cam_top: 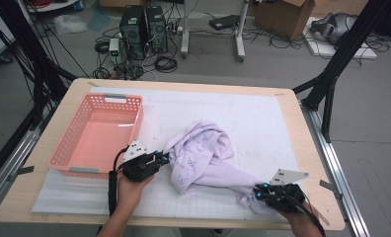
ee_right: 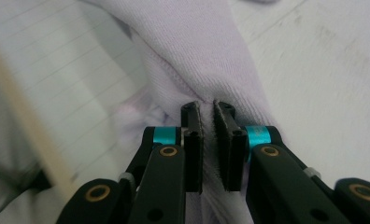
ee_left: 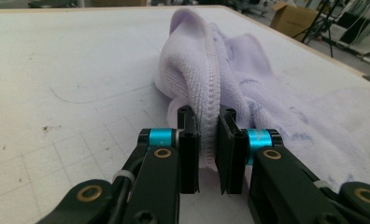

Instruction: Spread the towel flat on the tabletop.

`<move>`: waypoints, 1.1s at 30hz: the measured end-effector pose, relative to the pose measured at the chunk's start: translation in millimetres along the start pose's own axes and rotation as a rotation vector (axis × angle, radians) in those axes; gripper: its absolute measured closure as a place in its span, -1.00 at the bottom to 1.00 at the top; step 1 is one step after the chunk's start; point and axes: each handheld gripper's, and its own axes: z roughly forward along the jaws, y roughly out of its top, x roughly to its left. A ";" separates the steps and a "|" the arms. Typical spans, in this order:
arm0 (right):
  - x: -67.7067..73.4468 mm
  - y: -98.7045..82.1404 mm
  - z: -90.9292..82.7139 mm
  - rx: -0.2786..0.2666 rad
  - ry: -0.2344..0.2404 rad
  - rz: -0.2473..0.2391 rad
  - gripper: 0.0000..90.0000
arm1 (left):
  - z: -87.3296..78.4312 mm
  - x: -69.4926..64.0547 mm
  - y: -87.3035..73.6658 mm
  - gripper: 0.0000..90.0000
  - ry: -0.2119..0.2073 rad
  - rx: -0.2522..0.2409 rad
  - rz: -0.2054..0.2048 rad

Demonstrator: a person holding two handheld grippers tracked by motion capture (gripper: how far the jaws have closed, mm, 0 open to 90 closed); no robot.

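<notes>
Towel [cam_top: 203, 158] soft lilac terry cloth; basket [cam_top: 97, 136] pink glossy plastic.

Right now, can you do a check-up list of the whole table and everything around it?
Surface: wooden table with a white gridded mat on top, a bit scuffed.
Job's things: lilac garment crumpled mid-mat; pink basket at the left, nothing inside.
Clutter: nothing seen.
Grippers: left gripper shut on a stitched fold of the garment; right gripper shut on the garment's near-right end.
Cables: a black cable trails from the left gripper along the forearm; more lie tangled on the floor.
Surroundings: computer towers, cardboard box, black frame legs.
</notes>
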 end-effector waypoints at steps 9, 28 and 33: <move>2.8 51.4 6.5 -0.167 -0.050 0.022 0.05 | 5.4 -6.2 -0.4 0.78 -0.018 0.010 0.021; 2.7 127.5 139.8 0.033 0.153 0.071 0.29 | 1.4 -5.7 0.5 0.78 -0.041 -0.044 0.001; 8.6 133.1 132.4 -0.011 0.108 -0.040 0.80 | -0.9 -4.4 0.8 0.78 -0.020 -0.055 -0.006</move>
